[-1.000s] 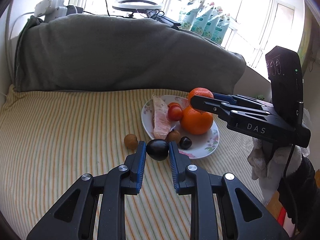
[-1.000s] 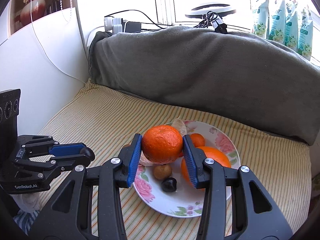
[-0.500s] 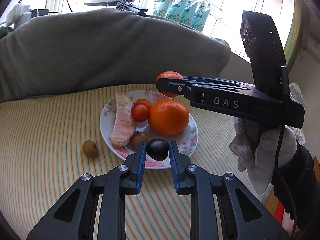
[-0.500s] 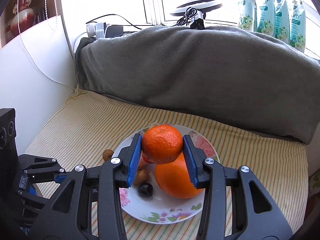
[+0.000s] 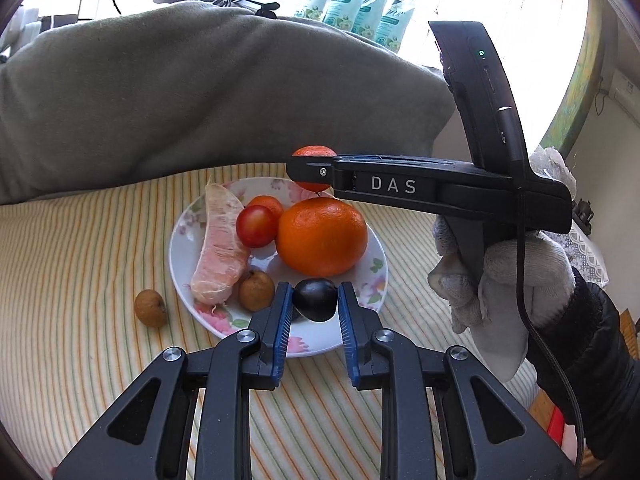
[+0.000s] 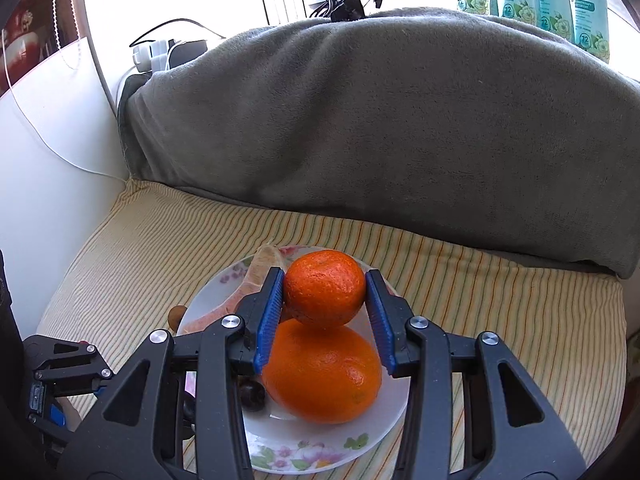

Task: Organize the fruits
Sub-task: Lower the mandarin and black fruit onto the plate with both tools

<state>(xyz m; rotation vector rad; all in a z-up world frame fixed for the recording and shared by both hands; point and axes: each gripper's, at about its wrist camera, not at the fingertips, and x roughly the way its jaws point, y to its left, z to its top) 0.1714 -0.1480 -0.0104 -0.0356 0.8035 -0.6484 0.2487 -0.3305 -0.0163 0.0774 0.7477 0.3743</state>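
- We are clamping the left gripper (image 5: 314, 306) on a dark plum (image 5: 315, 298) over the plate's (image 5: 178, 236) near rim.
- We are gripping a tangerine (image 6: 325, 289) in the right gripper (image 6: 325, 314), just above the large orange (image 6: 322, 372).

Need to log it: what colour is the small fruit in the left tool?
Dark purple, nearly black fruit, best seen in the left wrist view.

Both wrist cameras are looking steeply down along their grippers, close over the plate (image 5: 182, 240), sharing it from opposite sides.
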